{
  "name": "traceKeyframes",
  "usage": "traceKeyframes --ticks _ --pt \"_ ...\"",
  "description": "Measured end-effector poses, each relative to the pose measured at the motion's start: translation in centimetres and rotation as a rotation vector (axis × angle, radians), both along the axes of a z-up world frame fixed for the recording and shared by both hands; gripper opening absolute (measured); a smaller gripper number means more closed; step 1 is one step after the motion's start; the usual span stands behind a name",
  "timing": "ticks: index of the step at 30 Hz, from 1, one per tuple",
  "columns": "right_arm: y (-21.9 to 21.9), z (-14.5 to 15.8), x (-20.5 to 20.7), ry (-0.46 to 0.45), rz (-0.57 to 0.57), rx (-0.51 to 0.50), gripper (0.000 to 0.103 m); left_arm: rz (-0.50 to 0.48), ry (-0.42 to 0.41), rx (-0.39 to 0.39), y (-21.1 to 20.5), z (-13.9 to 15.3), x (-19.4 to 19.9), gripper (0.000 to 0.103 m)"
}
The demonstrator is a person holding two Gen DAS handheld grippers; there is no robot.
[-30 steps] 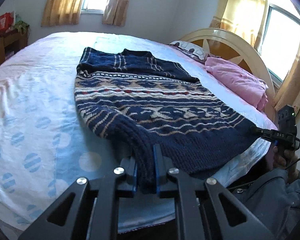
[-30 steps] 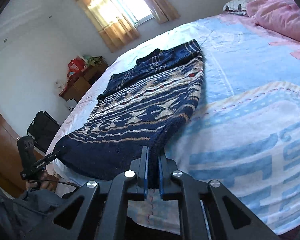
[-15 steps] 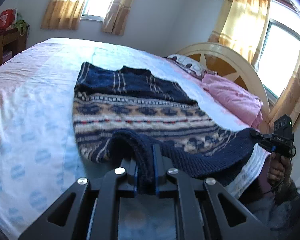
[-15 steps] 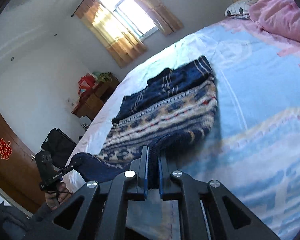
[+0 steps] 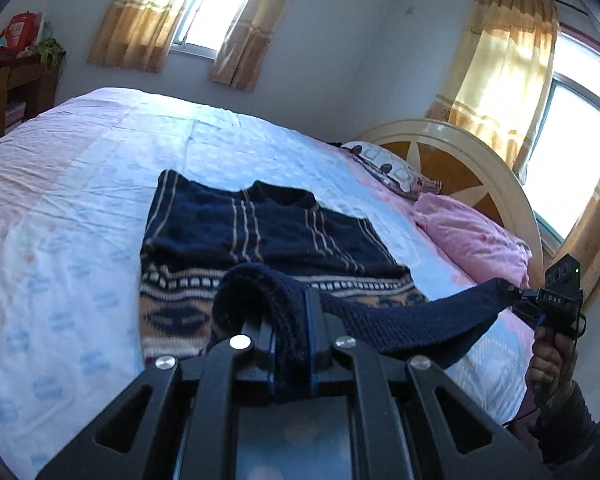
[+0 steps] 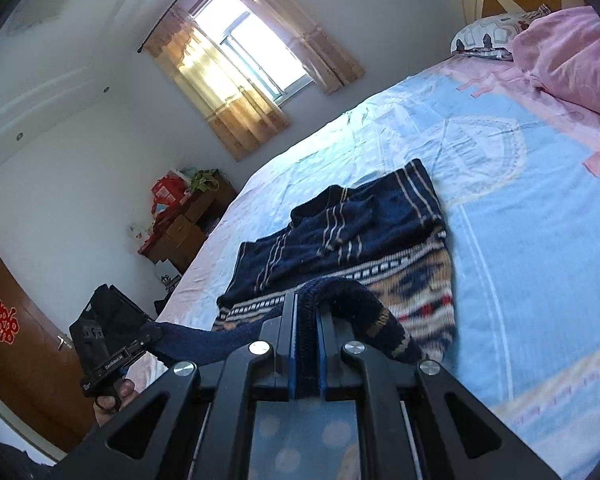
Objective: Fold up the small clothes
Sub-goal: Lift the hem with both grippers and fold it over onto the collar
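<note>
A bed (image 5: 80,216) fills the room, covered by a pale blue and pink patterned sheet. A pink quilt (image 5: 472,236) lies bunched near the cream and brown headboard (image 5: 452,148), with a patterned pillow (image 5: 388,168) just beside it. Yellow curtains (image 5: 496,64) hang at two bright windows. A brown cabinet (image 6: 180,232) with red items on top stands against the far wall. A black bag (image 6: 116,312) sits near a wooden door (image 6: 16,344).

Navy knit sweater (image 5: 260,236) with cream-and-tan patterned bands, upper part flat on my bed, ribbed hem lifted and stretched taut, folding over its body
</note>
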State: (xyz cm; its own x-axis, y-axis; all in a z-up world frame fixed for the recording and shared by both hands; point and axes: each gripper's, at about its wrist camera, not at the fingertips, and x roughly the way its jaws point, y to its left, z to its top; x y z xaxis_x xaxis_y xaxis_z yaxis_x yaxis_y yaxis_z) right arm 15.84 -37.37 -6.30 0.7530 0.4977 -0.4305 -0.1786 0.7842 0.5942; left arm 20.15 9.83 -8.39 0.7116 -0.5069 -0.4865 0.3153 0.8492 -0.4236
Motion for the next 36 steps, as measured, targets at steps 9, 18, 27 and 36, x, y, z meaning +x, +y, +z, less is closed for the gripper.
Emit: traceKeyframes --ticks 9,18,27,36 --pt "0.3 2.8 7.0 -0.01 -0.01 -0.032 0.007 0.027 0.002 -0.03 0.5 1.7 6.8 0.011" --pt "1.1 2.8 15.0 0.037 -0.015 -0.055 0.007 0.081 0.048 -0.024 1.1 0.6 14.1 0.011" --pt "-0.2 -1.0 21.4 0.157 -0.062 -0.062 0.007 0.083 0.146 -0.024 0.2 -3.4 20.2 0.011" --pt "-2.0 -5.3 28.3 0.314 -0.092 -0.004 0.007 0.098 0.219 -0.045 -0.1 -5.7 24.5 0.011"
